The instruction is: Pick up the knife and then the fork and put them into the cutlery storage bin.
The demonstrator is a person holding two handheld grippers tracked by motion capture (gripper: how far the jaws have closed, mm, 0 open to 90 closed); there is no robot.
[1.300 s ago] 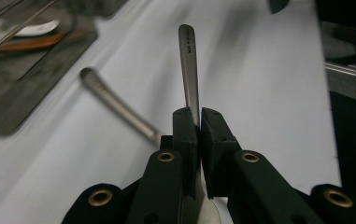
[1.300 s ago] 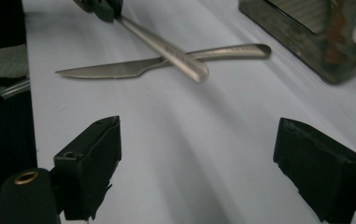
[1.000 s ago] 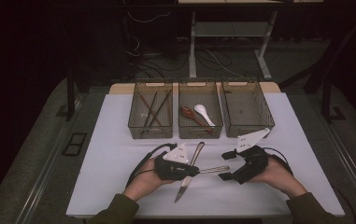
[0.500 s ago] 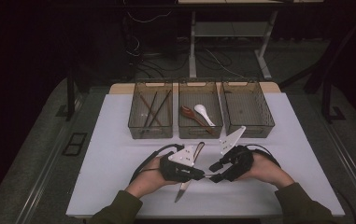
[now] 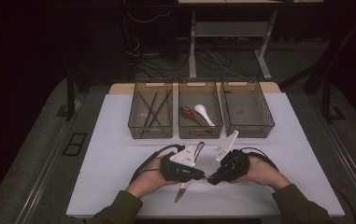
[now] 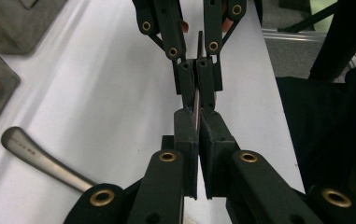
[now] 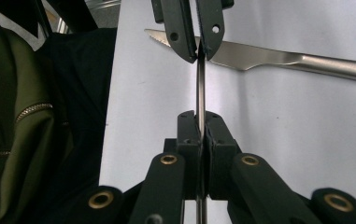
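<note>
With both the left gripper [image 5: 199, 175] and right gripper [image 5: 211, 179] clamped on one thin utensil [image 7: 201, 84], the right jaws having just closed, a handover seems underway; next, one side must release.

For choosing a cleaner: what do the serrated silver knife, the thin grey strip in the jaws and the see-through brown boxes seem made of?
Serrated silver knife: probably stainless steel with a satin polish; it reflects light softly. Thin grey strip: apparently metal too; seen edge-on, it shows a bright glint. See-through brown boxes: likely tinted plastic, slightly glossy; their walls let light through.
</note>
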